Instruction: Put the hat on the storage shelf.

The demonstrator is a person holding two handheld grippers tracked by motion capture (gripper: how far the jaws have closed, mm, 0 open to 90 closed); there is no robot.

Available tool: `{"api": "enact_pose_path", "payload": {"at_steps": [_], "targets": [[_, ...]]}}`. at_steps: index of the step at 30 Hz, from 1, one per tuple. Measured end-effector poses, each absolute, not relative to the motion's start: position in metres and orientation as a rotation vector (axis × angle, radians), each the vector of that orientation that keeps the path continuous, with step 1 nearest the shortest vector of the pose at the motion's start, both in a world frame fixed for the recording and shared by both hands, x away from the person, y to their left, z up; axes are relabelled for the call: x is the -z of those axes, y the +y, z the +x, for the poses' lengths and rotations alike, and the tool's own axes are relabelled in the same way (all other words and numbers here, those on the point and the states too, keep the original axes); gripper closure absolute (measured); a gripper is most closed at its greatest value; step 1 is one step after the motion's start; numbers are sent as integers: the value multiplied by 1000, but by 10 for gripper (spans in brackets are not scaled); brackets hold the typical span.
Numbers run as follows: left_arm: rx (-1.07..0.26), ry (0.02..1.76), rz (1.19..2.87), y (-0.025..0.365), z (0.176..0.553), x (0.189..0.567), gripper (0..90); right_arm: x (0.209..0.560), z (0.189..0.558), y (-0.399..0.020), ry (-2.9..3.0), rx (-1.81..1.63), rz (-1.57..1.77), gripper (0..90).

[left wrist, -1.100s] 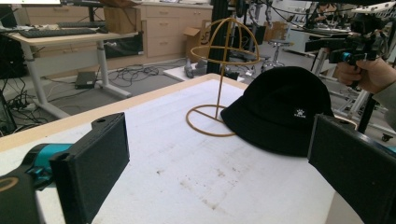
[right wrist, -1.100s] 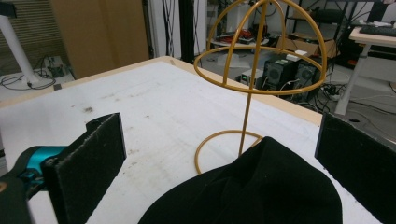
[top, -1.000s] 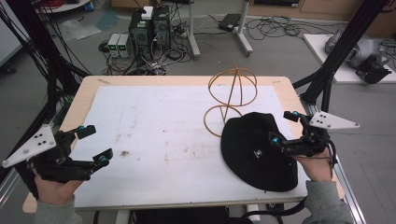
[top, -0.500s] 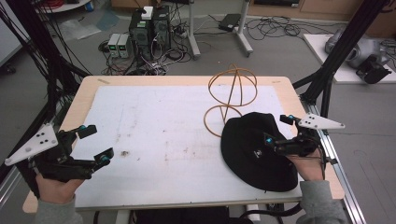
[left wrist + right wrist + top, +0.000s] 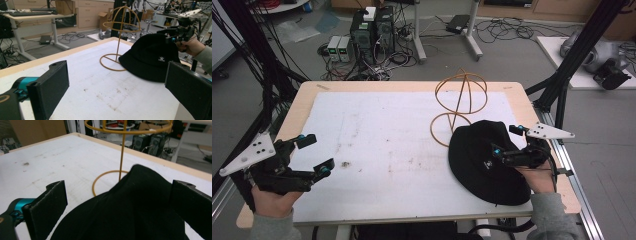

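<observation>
A black bucket hat [image 5: 484, 162] lies flat on the white table top at the right, with a small white logo facing the front. Its far edge rests against the base ring of a yellow wire hat stand [image 5: 460, 95], which is upright behind it. My right gripper [image 5: 506, 141] is open over the hat's right side, and the hat's crown [image 5: 135, 207] rises between its two jaws. My left gripper [image 5: 318, 156] is open at the table's front left with nothing between its fingers. From there the hat [image 5: 150, 57], the stand [image 5: 120, 37] and the right gripper [image 5: 178, 35] lie ahead.
The white mat [image 5: 387, 130] covers a wooden table [image 5: 302, 95]. Black frame poles [image 5: 572, 65] stand at both sides of the table. Computer towers [image 5: 372, 30] and cables sit on the floor behind the far edge.
My right gripper has moved left, from the hat's right edge to over its crown, staying open. The left gripper, the hat and the stand have not moved.
</observation>
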State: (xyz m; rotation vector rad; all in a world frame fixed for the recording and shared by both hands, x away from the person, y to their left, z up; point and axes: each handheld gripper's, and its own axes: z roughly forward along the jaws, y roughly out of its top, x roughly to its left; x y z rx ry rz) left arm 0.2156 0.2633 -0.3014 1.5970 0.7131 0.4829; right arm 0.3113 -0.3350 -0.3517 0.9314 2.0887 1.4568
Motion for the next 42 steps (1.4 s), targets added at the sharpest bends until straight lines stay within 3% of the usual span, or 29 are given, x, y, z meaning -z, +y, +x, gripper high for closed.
{"api": "enact_pose_path", "payload": {"at_steps": [13, 18, 23, 25, 28, 32, 42], "targets": [[-476, 721, 1603, 262, 217, 303, 58, 354, 312, -335, 2103, -1420, 939, 68], [-480, 723, 1599, 263, 217, 303, 58, 356, 312, -336, 2107, -1403, 944, 245], [-483, 722, 1596, 262, 216, 302, 58, 356, 310, -337, 2117, -1392, 939, 497], [-481, 724, 1598, 262, 217, 302, 58, 356, 310, -337, 2109, -1387, 932, 534], [-481, 724, 1598, 262, 217, 303, 58, 355, 307, -338, 2092, -1382, 931, 741], [-479, 723, 1602, 262, 217, 303, 58, 355, 307, -338, 2090, -1362, 932, 831], [-480, 723, 1602, 261, 217, 302, 58, 353, 306, -337, 2095, -1345, 929, 843]]}}
